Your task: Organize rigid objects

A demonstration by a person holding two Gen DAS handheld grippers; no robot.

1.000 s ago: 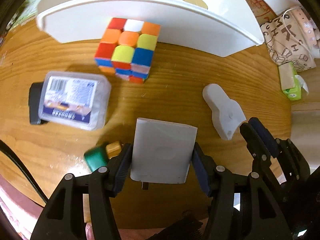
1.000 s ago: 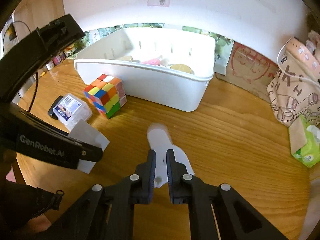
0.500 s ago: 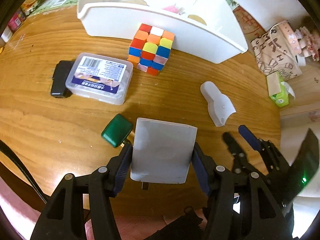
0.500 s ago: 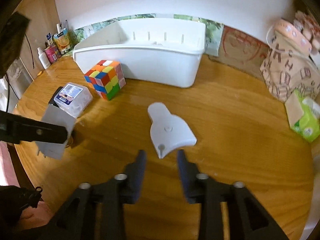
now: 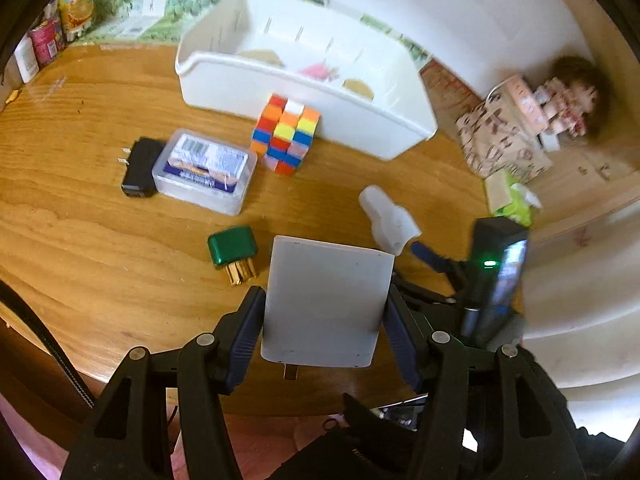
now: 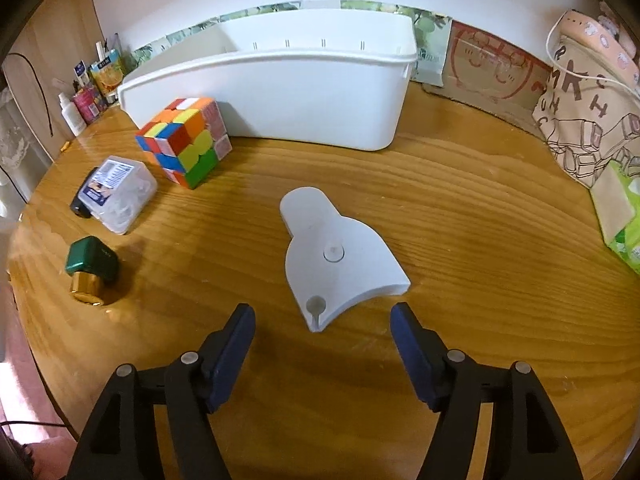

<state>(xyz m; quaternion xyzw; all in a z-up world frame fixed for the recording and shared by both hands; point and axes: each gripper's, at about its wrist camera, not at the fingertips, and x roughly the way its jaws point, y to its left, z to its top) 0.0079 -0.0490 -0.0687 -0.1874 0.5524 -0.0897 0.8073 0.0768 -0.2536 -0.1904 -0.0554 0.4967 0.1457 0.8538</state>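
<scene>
- A flat, pale grey rectangular charger block (image 5: 326,304) is clamped between the two pads of the left gripper (image 5: 325,320); its corners are rounded and a metal prong is seen poking out of its lower edge, towards the camera.
- The block's long axis is set along the fingers, its broad face turned to the lens, and it is held off the wooden table (image 5: 80,240).
- The right gripper (image 6: 322,320) is spread wide with nothing between its pads, low over the table.
- Just ahead of the spread pads a white plastic piece (image 6: 338,258) is laid flat: a narrow rounded neck flares into a wide curved end with a round stud in its middle.
- Its long axis runs away from the right gripper, neck pointing forward and slightly left, the wide end nearest the pads but apart from them.
- Further ahead a white bin (image 6: 280,96) is seen, with a colour cube (image 6: 184,142) just before its wall.
- Left of the right gripper a clear lidded box (image 6: 118,194) and a green plug (image 6: 90,270) lie on the table.
</scene>
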